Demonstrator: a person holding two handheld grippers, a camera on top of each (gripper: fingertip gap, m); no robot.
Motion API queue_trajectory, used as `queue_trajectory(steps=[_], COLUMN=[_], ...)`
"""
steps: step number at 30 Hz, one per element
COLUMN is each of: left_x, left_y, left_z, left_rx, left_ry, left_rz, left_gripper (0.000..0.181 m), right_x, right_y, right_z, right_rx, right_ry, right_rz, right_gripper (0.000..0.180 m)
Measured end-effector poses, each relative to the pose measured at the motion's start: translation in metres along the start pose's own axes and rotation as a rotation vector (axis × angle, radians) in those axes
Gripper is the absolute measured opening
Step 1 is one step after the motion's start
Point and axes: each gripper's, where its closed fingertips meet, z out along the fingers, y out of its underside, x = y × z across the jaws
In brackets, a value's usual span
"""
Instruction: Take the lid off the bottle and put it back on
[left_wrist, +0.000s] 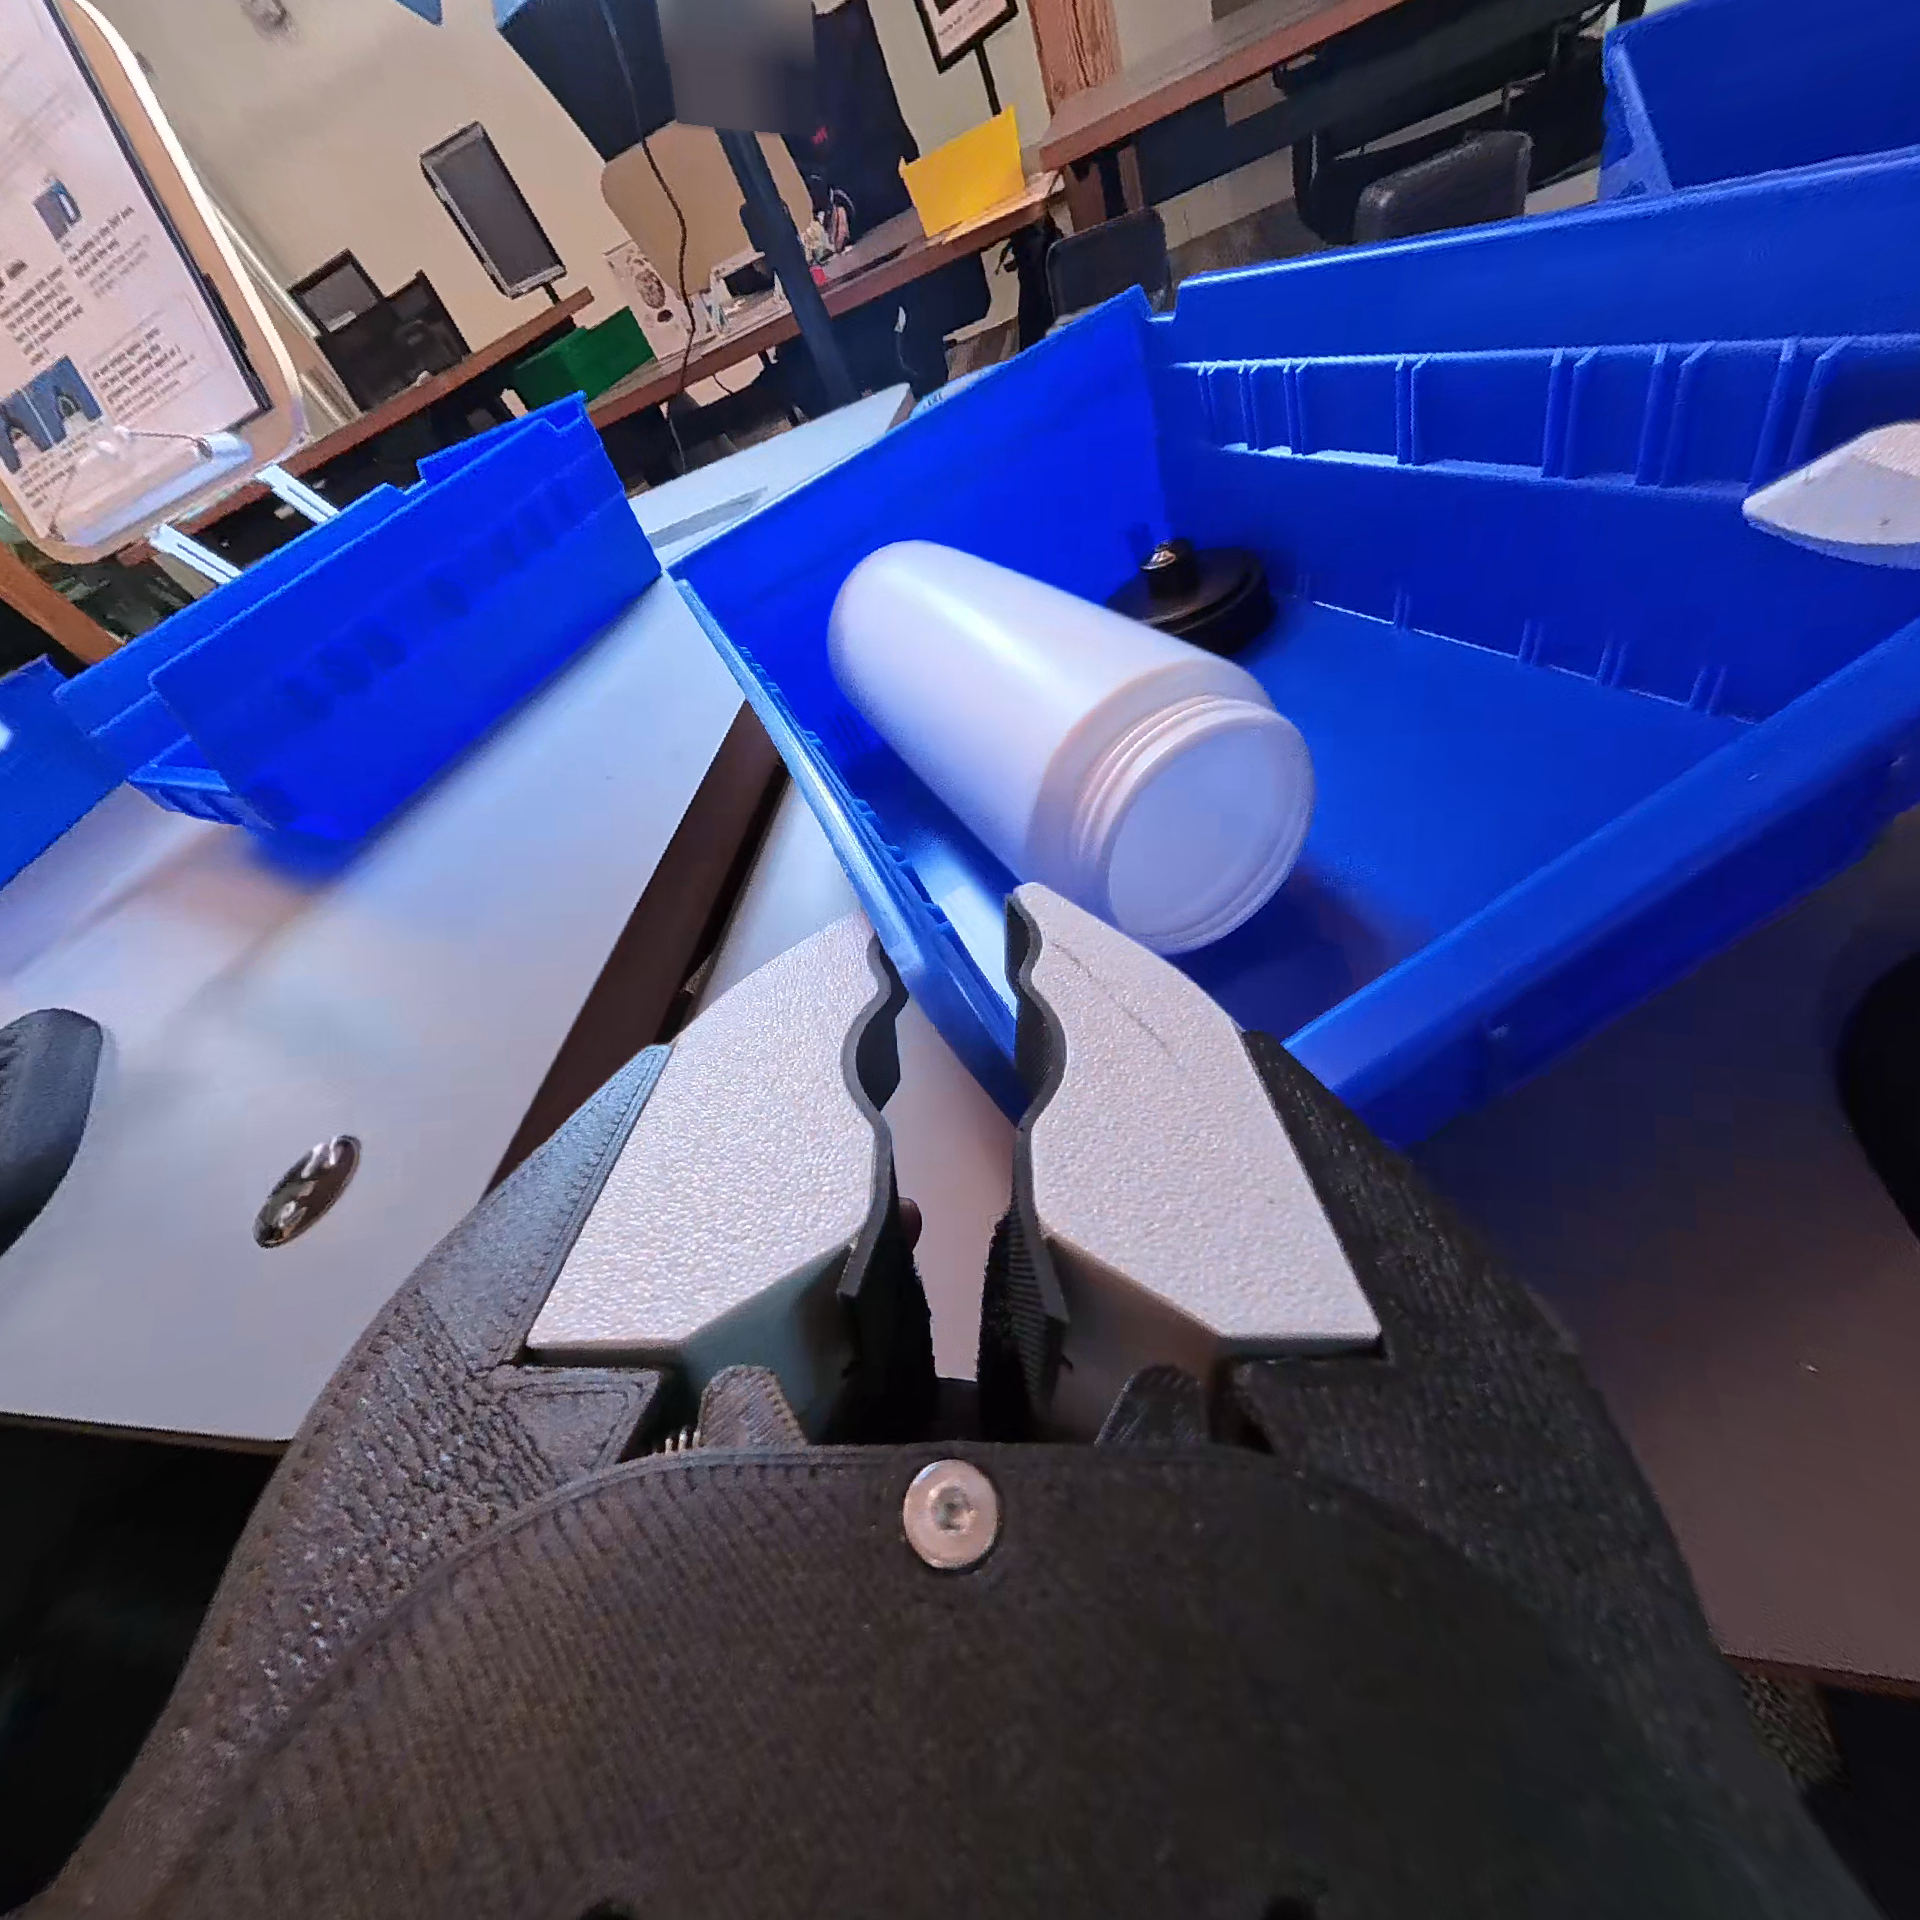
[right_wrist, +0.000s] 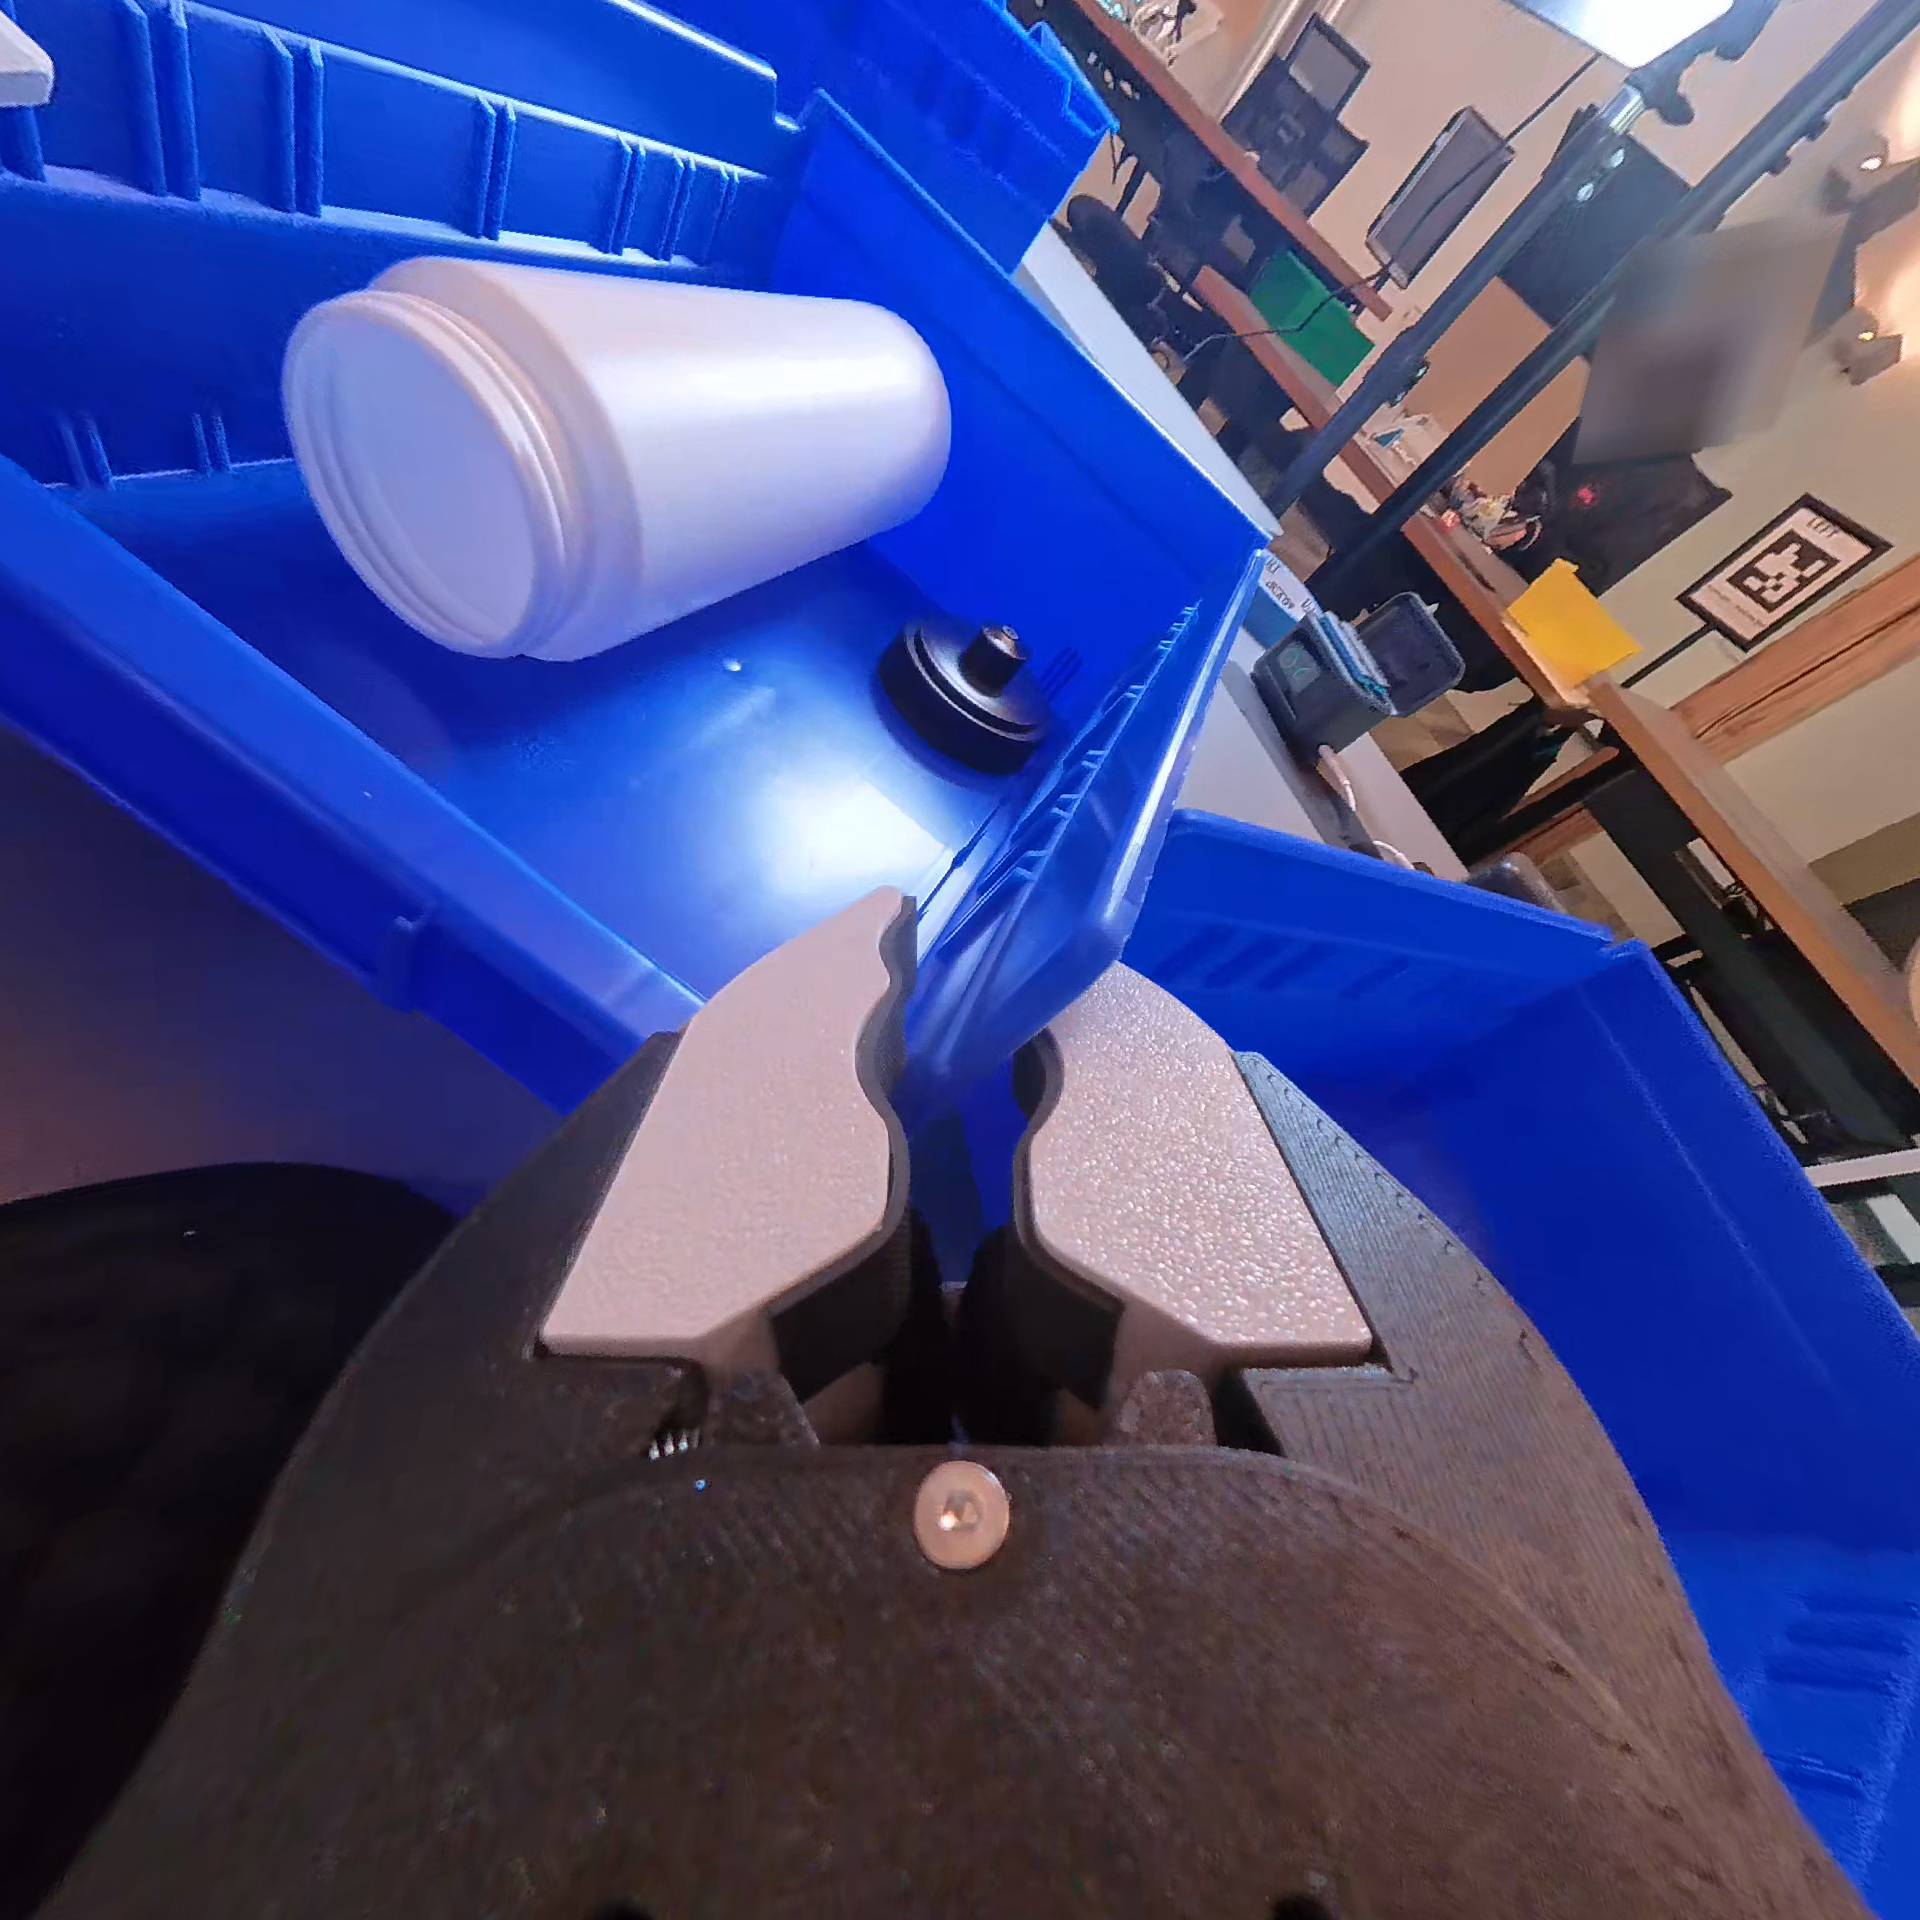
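White bottle (left_wrist: 1049, 727) is lying in the blue bin (left_wrist: 1558, 935) beside a black lid (left_wrist: 1195, 603). Both grippers, left (left_wrist: 951, 956) and right (right_wrist: 971, 997), are pinching the bin's walls.

White bottle (left_wrist: 1039, 717) on its side in blue bin (left_wrist: 1558, 790), lid (left_wrist: 1205, 831) screwed on

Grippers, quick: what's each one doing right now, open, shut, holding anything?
Left gripper: closed on the side wall of the blue bin.
Right gripper: closed on the opposite side wall of the same bin.
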Motion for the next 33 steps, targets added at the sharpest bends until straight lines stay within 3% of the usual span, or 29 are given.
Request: queue_trajectory(steps=[6,7,8,9,10,14,18,24,26,27,33], left_x=[0.002,0.002,0.002,-0.001,-0.006,-0.022,-0.003,0.073,0.110,0.129,0.222], left_y=[0.009,0.008,0.006,0.001,-0.007,-0.043,-0.085,-0.135,-0.147,-0.149,-0.108], left_z=[0.009,0.009,0.008,0.005,0.002,-0.016,-0.029,-0.029,-0.030,-0.029,0.005], left_rx=[-0.009,-0.009,-0.009,0.005,0.033,0.150,0.302,0.418,0.432,0.425,0.117], left_ry=[0.008,0.019,0.035,0.033,0.013,-0.062,-0.019,0.185,0.303,0.357,0.577], left_rz=[-0.045,-0.058,-0.074,-0.095,-0.110,-0.110,-0.126,-0.115,-0.123,-0.116,-0.056], left_gripper=[0.020,0.029,0.037,0.055,0.060,0.073,0.073,0.073,0.073,0.073,0.074], right_x=[-0.005,-0.008,-0.011,-0.012,-0.010,0.037,0.114,0.124,0.119,0.123,0.141], right_y=[0.013,0.013,0.007,-0.002,-0.009,-0.013,0.038,0.137,0.148,0.155,0.189], right_z=[0.008,0.008,0.006,0.000,-0.008,-0.051,-0.096,-0.109,-0.116,-0.123,-0.173], right_rx=[-0.054,-0.064,-0.033,0.022,0.053,0.102,0.003,-0.346,-0.372,-0.396,-0.511], right_ry=[-0.050,-0.073,-0.105,-0.122,-0.119,0.047,0.340,0.286,0.222,0.236,0.254], right_rz=[0.010,0.009,0.017,0.017,0.007,0.045,0.159,0.316,0.354,0.350,0.389], right_gripper=[0.027,0.029,0.062,0.081,0.087,0.100,0.105,0.092,0.044,0.036,0.012])
